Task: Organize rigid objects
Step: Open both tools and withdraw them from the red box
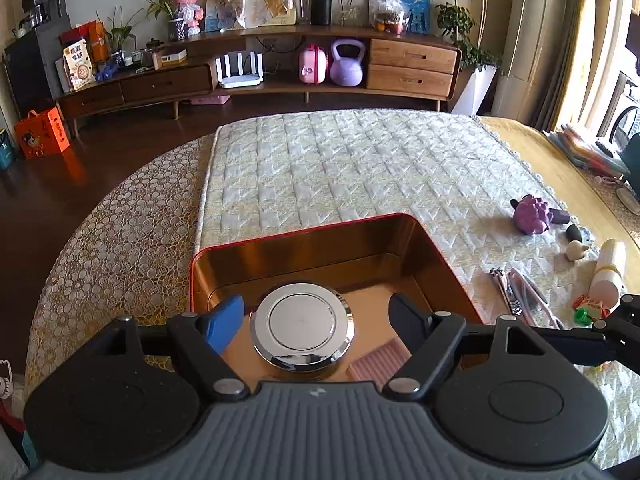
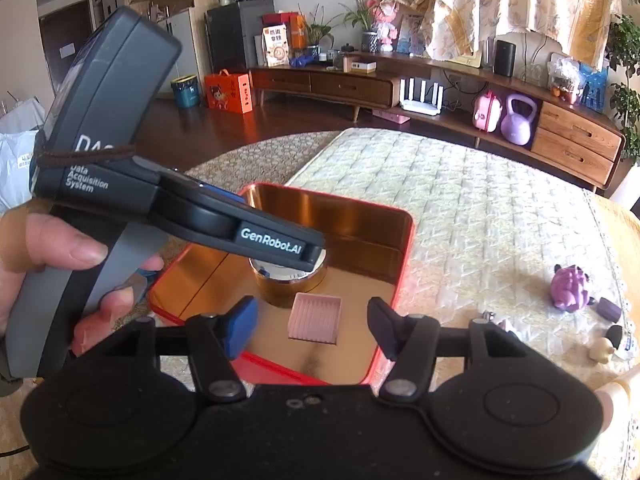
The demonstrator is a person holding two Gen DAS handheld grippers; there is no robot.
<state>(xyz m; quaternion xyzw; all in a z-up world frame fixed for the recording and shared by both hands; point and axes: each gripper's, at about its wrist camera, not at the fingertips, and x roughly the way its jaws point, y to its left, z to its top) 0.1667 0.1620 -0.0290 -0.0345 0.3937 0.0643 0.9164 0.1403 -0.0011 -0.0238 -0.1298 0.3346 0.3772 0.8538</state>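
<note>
Red tin (image 1: 448,256): gold inside, sits on a quilted mat (image 1: 340,160) over the round counter (image 1: 120,216).
Chrome disc (image 1: 302,326): lies flat on the tin's floor, between the fingers of the left hand-held gripper (image 1: 318,320) but clear of both pads.
Pink tray (image 2: 315,317): ribbed, square, on the tin's floor just beside the disc.
Left hand-held gripper: released, jaws wide, nothing grasped; a hand (image 2: 60,264) grips its grey handle in the right wrist view.
Right hand-held gripper (image 2: 312,326): released, jaws apart above the pink tray and not touching it.
Loose items on the mat, right of the tin: purple toy (image 1: 532,216), small cream figure (image 1: 577,249), white bottle (image 1: 608,274), metal clippers (image 1: 506,290).
Background: long wooden cabinet (image 1: 412,66) holding a purple kettlebell (image 1: 347,63).
</note>
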